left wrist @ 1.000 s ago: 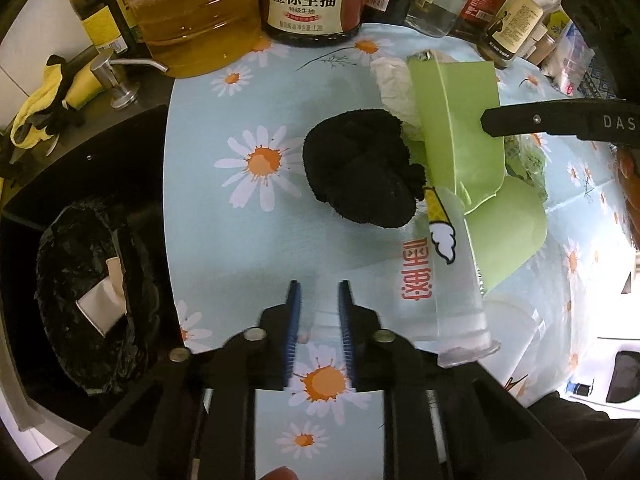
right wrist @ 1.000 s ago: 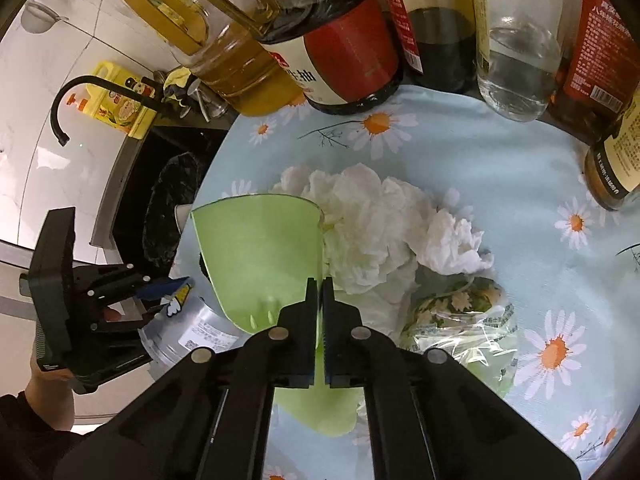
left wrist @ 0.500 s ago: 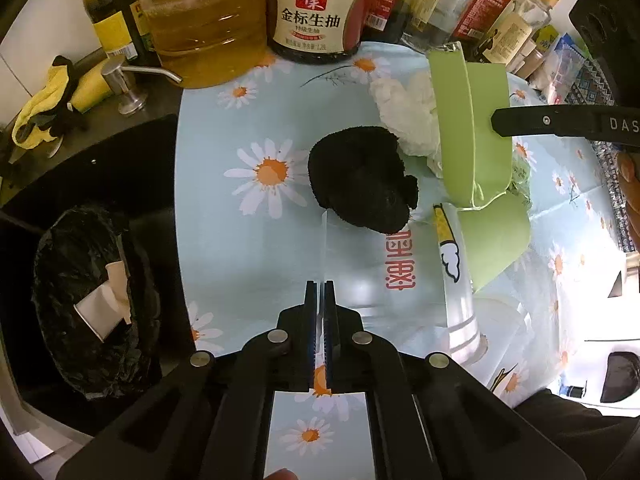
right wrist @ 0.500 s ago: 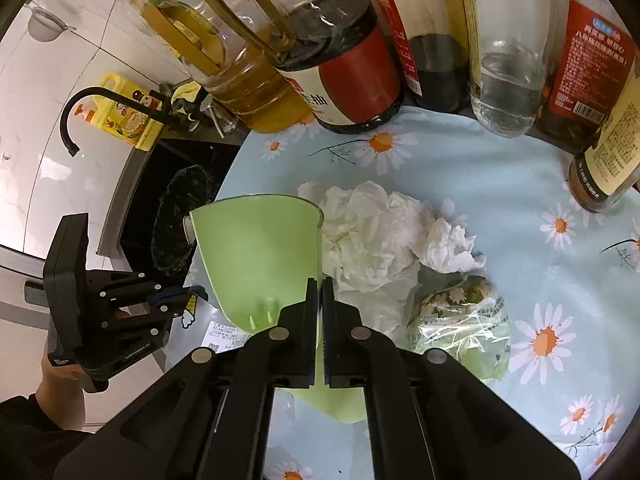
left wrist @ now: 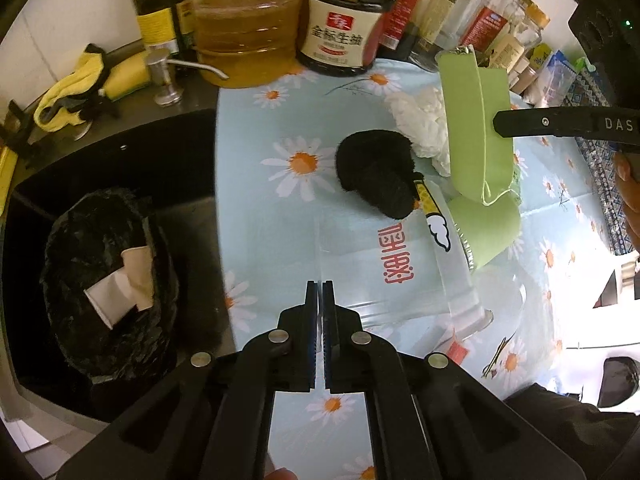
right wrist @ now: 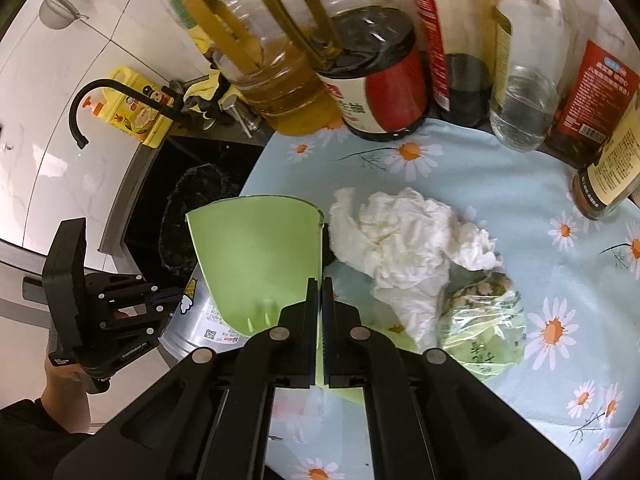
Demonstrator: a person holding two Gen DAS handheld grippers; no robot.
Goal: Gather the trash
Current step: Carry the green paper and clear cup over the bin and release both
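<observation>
My left gripper is shut on the edge of a clear plastic wrapper with red print, which hangs over the daisy tablecloth. In the right wrist view that wrapper shows silver beside the left gripper. My right gripper is shut on the rim of a flattened green cup, lifted off the cloth; in the left wrist view the green cup hangs from the right gripper's fingers. A bin with a black liner sits in the sink at the left, with a paper cup inside.
On the cloth lie crumpled white tissue, a black fuzzy lump, a clear bag with green contents and a second green piece. Oil and sauce bottles line the back. A black faucet stands by the sink.
The left gripper's jaws went from open to shut on the wrapper's edge. Both grippers rose, so the table looks farther away, and the green cup came up with the right one.
</observation>
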